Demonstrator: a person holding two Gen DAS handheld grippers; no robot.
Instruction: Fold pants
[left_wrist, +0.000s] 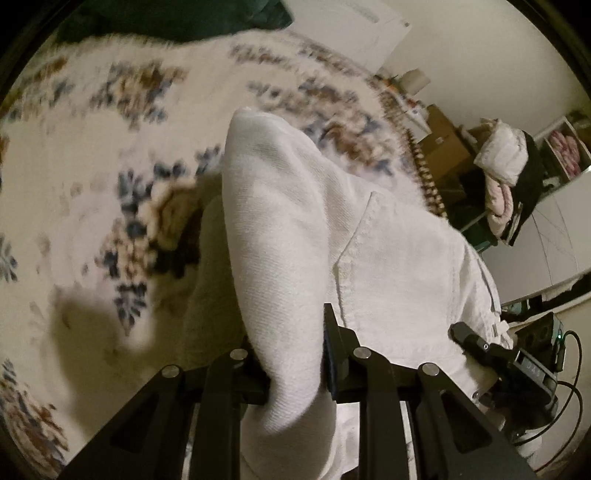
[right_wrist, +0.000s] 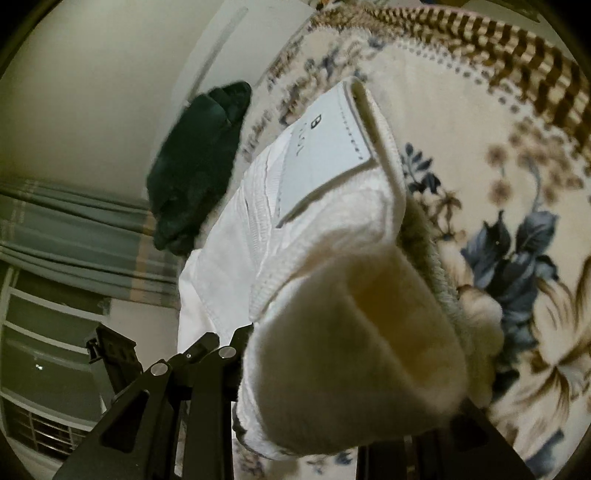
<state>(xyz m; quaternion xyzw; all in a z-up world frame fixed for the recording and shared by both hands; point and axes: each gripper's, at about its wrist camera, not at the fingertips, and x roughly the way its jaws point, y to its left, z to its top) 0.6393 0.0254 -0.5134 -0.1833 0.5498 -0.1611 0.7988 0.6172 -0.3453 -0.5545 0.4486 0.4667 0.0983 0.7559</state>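
White cotton pants (left_wrist: 388, 258) hang bunched above a blurred floral rug (left_wrist: 92, 184). The left gripper (left_wrist: 295, 376) pinches a fold; the right gripper (right_wrist: 332, 387) clamps fabric that hides its fingers.

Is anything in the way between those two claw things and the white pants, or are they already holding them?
Nothing visible stands between them. The left gripper and the right gripper each have white pants fabric clamped between the jaws, lifted above the floral blanket.

I've got the right gripper (right_wrist: 295, 373) clamped on a thick bunch of white pants (right_wrist: 332, 295), label patch facing cam. Floral rug (right_wrist: 517, 221) below, dark green cloth (right_wrist: 199, 166) lying beyond, near the wall.
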